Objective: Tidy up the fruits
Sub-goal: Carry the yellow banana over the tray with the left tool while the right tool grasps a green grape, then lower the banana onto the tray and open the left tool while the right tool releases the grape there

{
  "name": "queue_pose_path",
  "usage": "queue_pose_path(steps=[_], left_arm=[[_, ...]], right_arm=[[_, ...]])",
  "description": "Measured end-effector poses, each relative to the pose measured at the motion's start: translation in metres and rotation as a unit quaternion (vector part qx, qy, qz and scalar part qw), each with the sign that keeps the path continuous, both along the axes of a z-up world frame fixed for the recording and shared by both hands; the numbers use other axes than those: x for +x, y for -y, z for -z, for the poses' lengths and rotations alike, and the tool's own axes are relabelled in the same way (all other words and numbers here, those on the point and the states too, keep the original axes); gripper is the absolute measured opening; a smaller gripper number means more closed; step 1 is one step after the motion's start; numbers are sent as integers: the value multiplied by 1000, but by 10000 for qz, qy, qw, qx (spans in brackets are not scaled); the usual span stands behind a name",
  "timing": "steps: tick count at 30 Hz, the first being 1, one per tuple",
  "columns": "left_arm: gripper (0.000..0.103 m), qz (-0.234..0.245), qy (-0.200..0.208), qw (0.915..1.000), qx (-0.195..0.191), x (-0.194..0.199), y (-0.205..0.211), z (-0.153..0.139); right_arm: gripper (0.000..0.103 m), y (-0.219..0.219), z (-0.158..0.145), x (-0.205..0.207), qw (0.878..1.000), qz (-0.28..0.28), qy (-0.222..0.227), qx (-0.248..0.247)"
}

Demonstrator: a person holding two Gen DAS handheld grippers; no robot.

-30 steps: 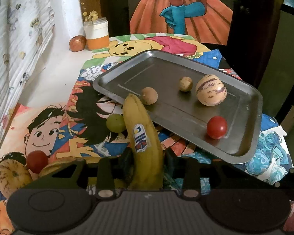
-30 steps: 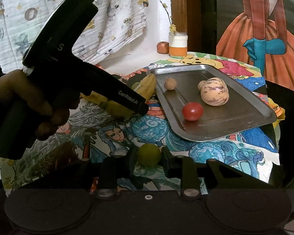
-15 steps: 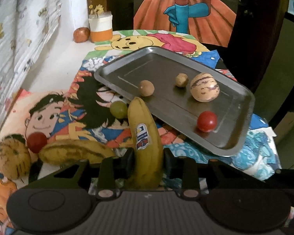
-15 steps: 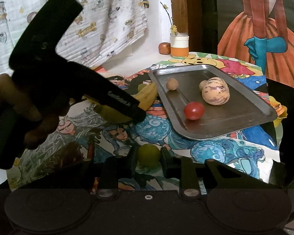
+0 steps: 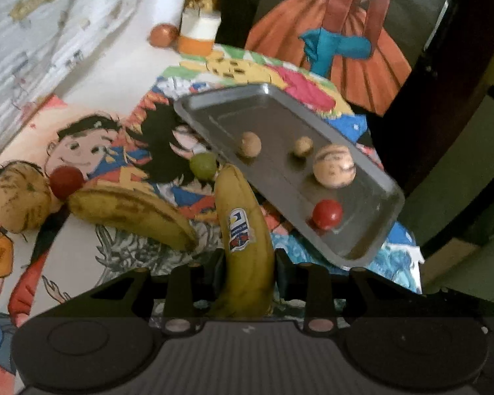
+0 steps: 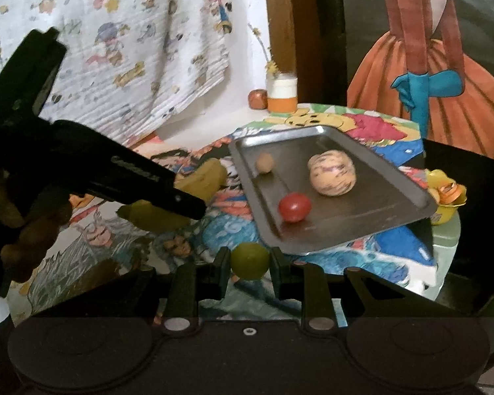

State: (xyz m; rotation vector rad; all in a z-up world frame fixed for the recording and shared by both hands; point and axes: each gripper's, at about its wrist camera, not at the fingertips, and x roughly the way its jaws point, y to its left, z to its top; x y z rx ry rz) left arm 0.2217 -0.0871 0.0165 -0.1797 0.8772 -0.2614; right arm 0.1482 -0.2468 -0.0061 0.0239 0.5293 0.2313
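So, quick update from me, the one working both grippers. My left gripper (image 5: 248,263) has just been closing its jaws, and they're now clamped on the stickered banana (image 5: 243,230), which a second ago sat looser between them. The view past it has rolled and lifted a bit too, so I'd say the banana is coming up off the bench (image 5: 115,75) — next stop should be the metal tray (image 5: 372,250) just to its right.

My right gripper (image 6: 250,265) hasn't budged: jaws pinched tight on a small green fruit (image 6: 249,260), parked just short of the tray's near edge.

On the tray already: a red tomato (image 5: 326,214), a striped round melon-ish thing (image 5: 334,169) and two small brown fruits (image 5: 250,144). Not yet sorted on the cartoon cloth: a spotty second banana (image 5: 131,214), another tomato (image 5: 66,182), a speckled tan fruit (image 5: 19,200) and one more green fruit (image 5: 202,165) — so roughly halfway, by my guess.

Writing-wise, the banana has a blue, white and red brand sticker (image 5: 238,230), but it's too blurry to read. From the right camera, the left tool has pale lettering along its side, smeared beyond reading in this frame.
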Motion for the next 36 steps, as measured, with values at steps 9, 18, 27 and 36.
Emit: queue_pose_path(steps=[9, 18, 27, 36], left_arm=[[34, -87, 287, 9993, -238, 10, 13, -13], [34, 124, 501, 9987, 39, 38, 35, -12], [35, 493, 416, 9974, 327, 61, 52, 3], [35, 537, 393, 9971, 368, 70, 54, 9]], right_arm=[[27, 17, -9, 12, 9993, 305, 191, -29], [27, 30, -9, 30, 9981, 568, 230, -74], [27, 28, 0, 43, 9981, 591, 101, -168], [27, 28, 5, 52, 9979, 586, 40, -261]])
